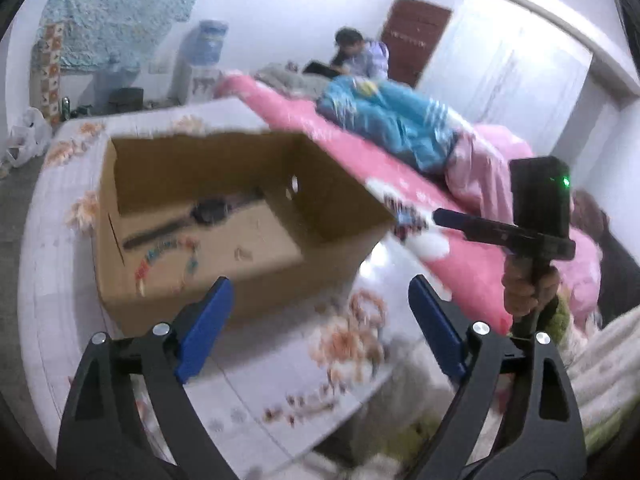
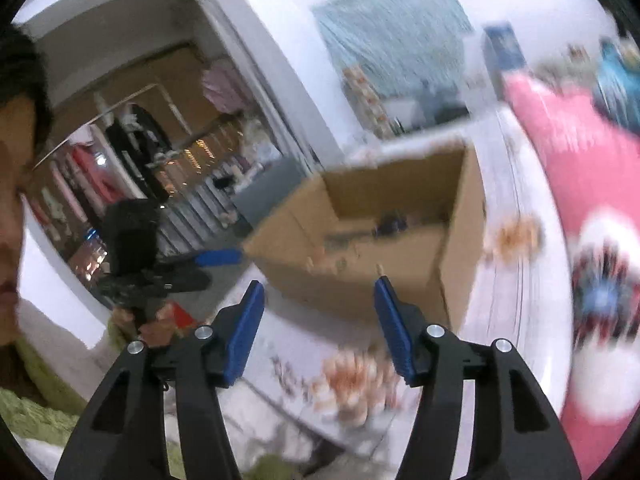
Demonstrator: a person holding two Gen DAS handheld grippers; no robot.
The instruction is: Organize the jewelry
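An open cardboard box [image 1: 336, 204] stands on a white floral sheet [image 1: 348, 340]. On its floor lie a dark wristwatch [image 1: 208, 212], a colourful beaded bracelet [image 1: 168, 254] and a small pale piece [image 1: 244, 254]. My left gripper [image 1: 320, 292] is open and empty, held just before the box's near wall. The right gripper [image 1: 452, 216] shows in the left wrist view, off the box's right corner. In the right wrist view my right gripper [image 2: 320, 284] is open and empty, in front of the box [image 2: 360, 280]. The left gripper [image 2: 220, 258] shows at the box's left.
A pink blanket [image 1: 400, 168] with blue bedding [image 1: 400, 120] lies to the right of the box. A seated person [image 1: 360, 54] is at the far side. A water dispenser [image 1: 206, 60] stands by the back wall. The operator's face [image 2: 12, 168] fills the left edge.
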